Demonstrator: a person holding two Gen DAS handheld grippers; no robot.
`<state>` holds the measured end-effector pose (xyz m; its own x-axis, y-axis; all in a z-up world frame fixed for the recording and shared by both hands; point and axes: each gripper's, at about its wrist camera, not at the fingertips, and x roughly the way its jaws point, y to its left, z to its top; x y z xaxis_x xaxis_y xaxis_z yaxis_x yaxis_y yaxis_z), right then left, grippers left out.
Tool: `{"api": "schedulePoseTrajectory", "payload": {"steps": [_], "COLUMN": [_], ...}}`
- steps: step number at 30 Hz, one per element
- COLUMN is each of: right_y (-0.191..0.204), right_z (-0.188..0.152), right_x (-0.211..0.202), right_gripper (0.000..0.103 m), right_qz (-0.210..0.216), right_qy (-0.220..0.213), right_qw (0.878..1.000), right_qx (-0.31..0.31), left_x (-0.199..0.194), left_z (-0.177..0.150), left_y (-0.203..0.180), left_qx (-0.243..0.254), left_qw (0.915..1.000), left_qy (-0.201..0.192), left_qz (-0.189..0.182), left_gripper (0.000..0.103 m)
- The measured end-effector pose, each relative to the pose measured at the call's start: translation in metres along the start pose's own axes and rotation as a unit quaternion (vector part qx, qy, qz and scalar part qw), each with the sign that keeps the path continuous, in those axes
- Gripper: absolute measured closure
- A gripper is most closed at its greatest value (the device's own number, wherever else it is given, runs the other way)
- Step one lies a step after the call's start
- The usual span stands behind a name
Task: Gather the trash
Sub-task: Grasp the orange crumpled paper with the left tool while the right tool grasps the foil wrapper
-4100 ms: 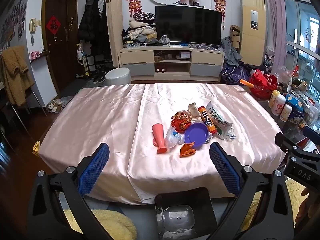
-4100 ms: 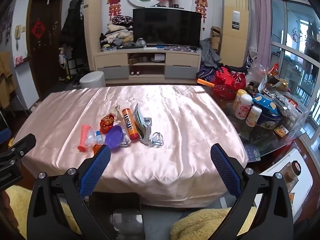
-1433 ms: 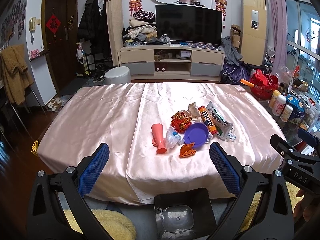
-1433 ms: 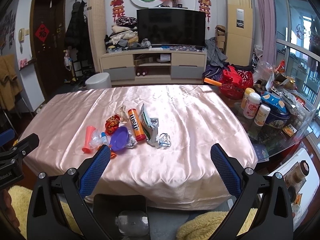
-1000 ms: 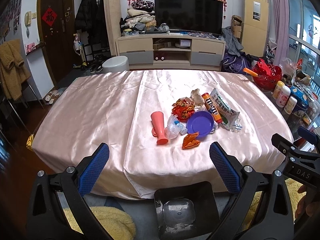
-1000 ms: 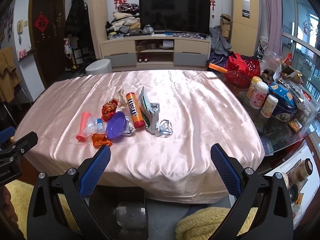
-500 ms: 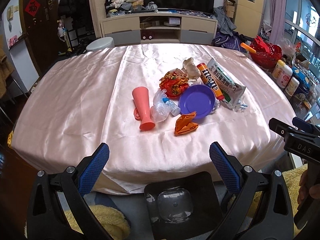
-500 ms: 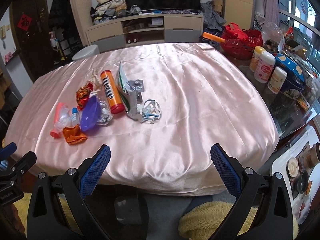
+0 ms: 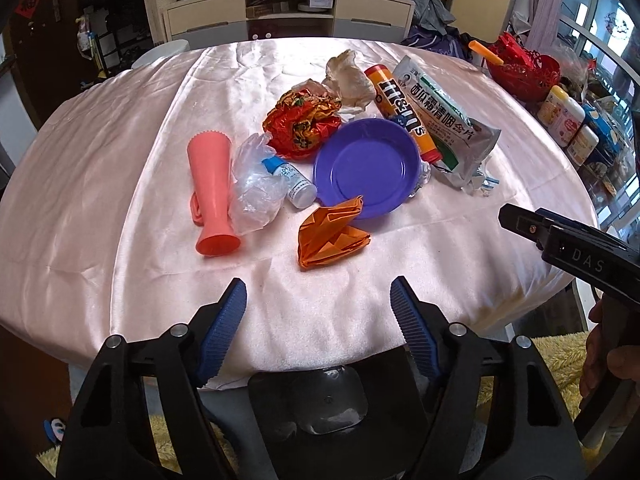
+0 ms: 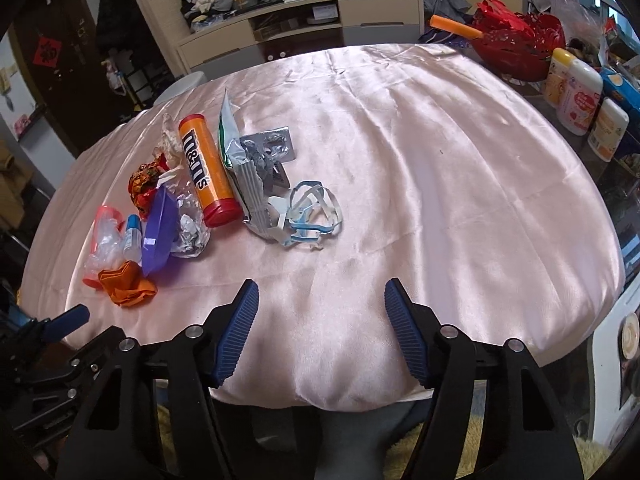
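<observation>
Crumpled orange wrapper [image 9: 331, 233], beside purple plate [image 9: 366, 167]

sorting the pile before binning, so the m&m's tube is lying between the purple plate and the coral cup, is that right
Not quite. The m&m's tube lies between the purple plate and the silver-green packet, on the far side of the plate from the coral cup. The left wrist view shows it.
</observation>
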<state>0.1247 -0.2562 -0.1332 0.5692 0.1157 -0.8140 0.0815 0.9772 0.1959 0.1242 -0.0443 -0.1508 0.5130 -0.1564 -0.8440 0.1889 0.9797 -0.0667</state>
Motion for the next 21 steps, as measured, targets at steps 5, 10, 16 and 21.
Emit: {"api": "schedulePoseTrajectory", "payload": {"steps": [5,10,16,21], "right_y": [0.001,0.007,0.009,0.007], "right_z": [0.008,0.017,0.025,0.025], "right_x": [0.012,0.022,0.03,0.029], "right_gripper": [0.048,0.048,0.067,0.081], "right_qz": [0.01,0.012,-0.001,0.015], "right_qy": [-0.004,-0.008,-0.01,-0.005], "right_qw": [1.0,1.0,0.999,0.999], "right_qx": [-0.004,-0.012,-0.033,-0.034], "left_x": [0.015,0.024,0.026,0.025], "left_z": [0.007,0.013,0.019,0.019], "left_y": [0.001,0.001,0.006,0.011], "left_qx": [-0.01,-0.011,-0.02,-0.029], "left_qw": [0.9999,0.9998,0.9997,0.9994], "left_qy": [0.008,0.011,0.0,-0.002], "left_qz": [-0.005,-0.007,-0.012,-0.017], "left_gripper": [0.036,0.036,0.058,0.078]}}
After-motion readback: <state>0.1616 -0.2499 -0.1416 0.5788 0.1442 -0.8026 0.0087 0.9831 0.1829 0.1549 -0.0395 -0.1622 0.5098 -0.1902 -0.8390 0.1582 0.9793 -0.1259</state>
